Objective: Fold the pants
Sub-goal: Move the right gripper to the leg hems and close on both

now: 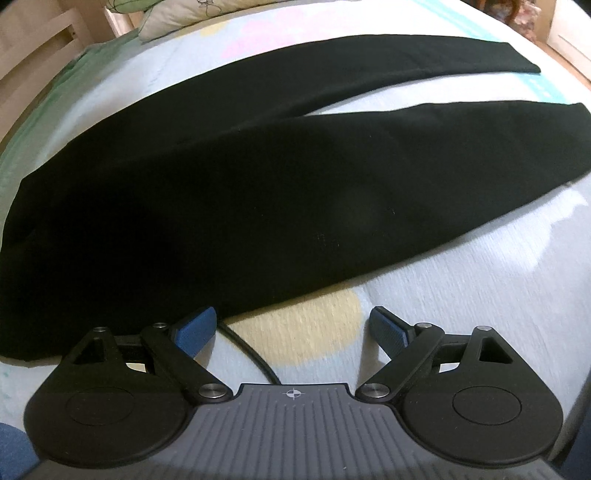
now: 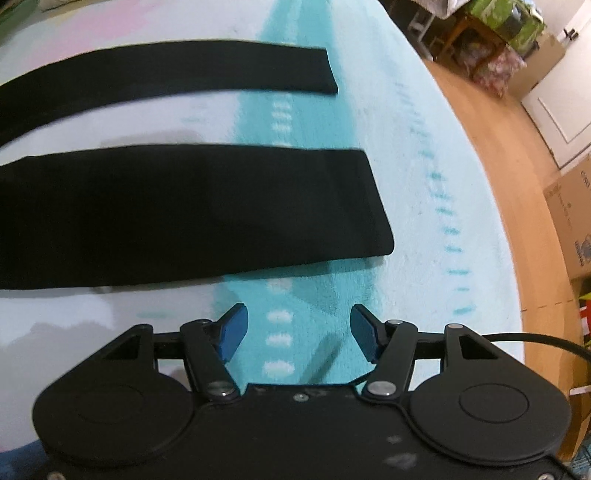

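Observation:
Black pants (image 1: 229, 206) lie flat on a pastel bedspread (image 1: 461, 280), legs spread apart toward the right. In the left wrist view my left gripper (image 1: 293, 315) is open and empty, just in front of the near edge of the near leg, by the hip end. In the right wrist view the two leg ends show: the near leg (image 2: 192, 210) and the far leg (image 2: 166, 70). My right gripper (image 2: 297, 314) is open and empty, hovering over the bedspread (image 2: 424, 184) a little short of the near leg's hem.
A pillow (image 1: 173, 18) lies at the bed's far end. A black cable (image 1: 251, 350) runs under the left gripper. The bed's right edge drops to a wooden floor (image 2: 491, 122) with cardboard boxes (image 2: 569, 214) and clutter beyond.

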`<state>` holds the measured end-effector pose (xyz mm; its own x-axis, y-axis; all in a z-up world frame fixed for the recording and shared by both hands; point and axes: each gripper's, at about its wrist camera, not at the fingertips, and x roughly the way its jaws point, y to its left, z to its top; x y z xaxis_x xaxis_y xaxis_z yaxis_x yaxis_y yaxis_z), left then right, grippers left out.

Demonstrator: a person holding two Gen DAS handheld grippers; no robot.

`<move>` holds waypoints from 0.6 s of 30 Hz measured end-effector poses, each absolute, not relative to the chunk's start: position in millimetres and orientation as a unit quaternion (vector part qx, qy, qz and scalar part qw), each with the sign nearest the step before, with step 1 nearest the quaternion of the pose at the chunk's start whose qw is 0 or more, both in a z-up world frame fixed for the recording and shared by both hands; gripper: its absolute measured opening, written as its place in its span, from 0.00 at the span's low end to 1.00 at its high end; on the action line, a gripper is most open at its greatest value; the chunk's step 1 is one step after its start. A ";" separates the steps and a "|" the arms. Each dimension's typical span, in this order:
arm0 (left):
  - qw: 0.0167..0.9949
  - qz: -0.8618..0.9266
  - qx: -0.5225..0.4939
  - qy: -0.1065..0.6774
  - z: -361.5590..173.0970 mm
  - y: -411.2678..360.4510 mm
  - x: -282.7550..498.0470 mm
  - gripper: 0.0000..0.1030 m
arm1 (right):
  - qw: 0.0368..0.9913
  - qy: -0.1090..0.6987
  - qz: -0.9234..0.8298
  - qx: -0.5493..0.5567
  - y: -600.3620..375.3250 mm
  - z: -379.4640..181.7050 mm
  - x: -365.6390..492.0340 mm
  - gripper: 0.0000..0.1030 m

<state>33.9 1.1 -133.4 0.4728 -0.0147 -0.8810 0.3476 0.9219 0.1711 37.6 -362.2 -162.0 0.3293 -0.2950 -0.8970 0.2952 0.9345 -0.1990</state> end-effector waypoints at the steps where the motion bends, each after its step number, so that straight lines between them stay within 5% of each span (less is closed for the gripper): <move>1: 0.844 -0.107 0.168 0.499 -133.3 0.0 33.7 0.88 | 0.816 0.549 -0.180 0.003 -364.4 -165.2 38.0 0.61; 7: 0.850 -0.105 0.186 0.481 -133.8 -8.7 32.0 0.88 | 0.840 0.508 -0.187 0.042 -377.4 -168.5 33.8 0.62; 18: 0.849 -0.106 0.192 0.482 -132.3 -14.1 24.2 0.88 | 0.818 0.427 -0.184 0.339 -430.3 -164.8 -3.8 0.63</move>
